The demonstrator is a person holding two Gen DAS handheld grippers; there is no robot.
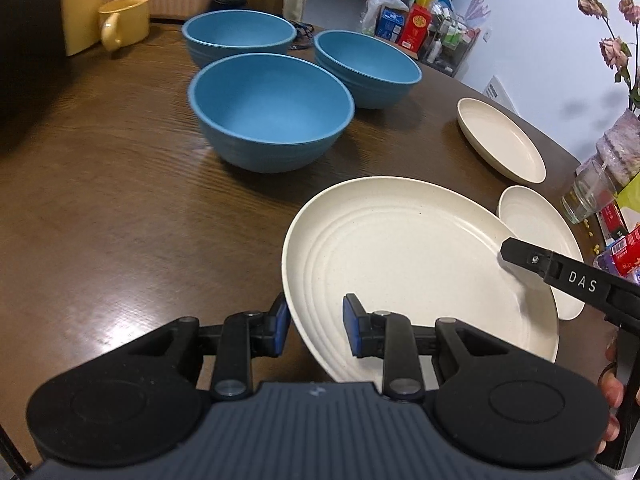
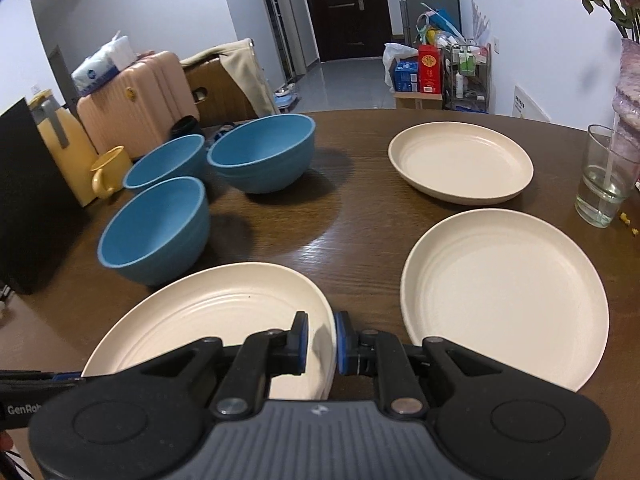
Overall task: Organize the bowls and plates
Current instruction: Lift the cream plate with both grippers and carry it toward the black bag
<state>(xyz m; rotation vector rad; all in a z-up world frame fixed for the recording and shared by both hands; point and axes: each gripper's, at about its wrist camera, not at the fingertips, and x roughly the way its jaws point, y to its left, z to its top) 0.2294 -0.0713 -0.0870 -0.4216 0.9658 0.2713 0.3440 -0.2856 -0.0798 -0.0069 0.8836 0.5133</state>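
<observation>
Both tongs are straddling opposite rims of the near plate [image 2: 224,312] at the table's front edge: right tongs [image 2: 320,342] nearly closed on it, left tongs [image 1: 314,322] half-open, ungripped.

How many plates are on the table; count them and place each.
3. The near plate sits between the fingers of both the right gripper and left gripper; one plate lies to its right; one is farther back. None look hidden.

Blue bowls [image 1: 272,112], cream ridged plates [image 2: 504,292], dark woodgrain table [image 1: 120,220], yellow mug [image 1: 124,20]
</observation>
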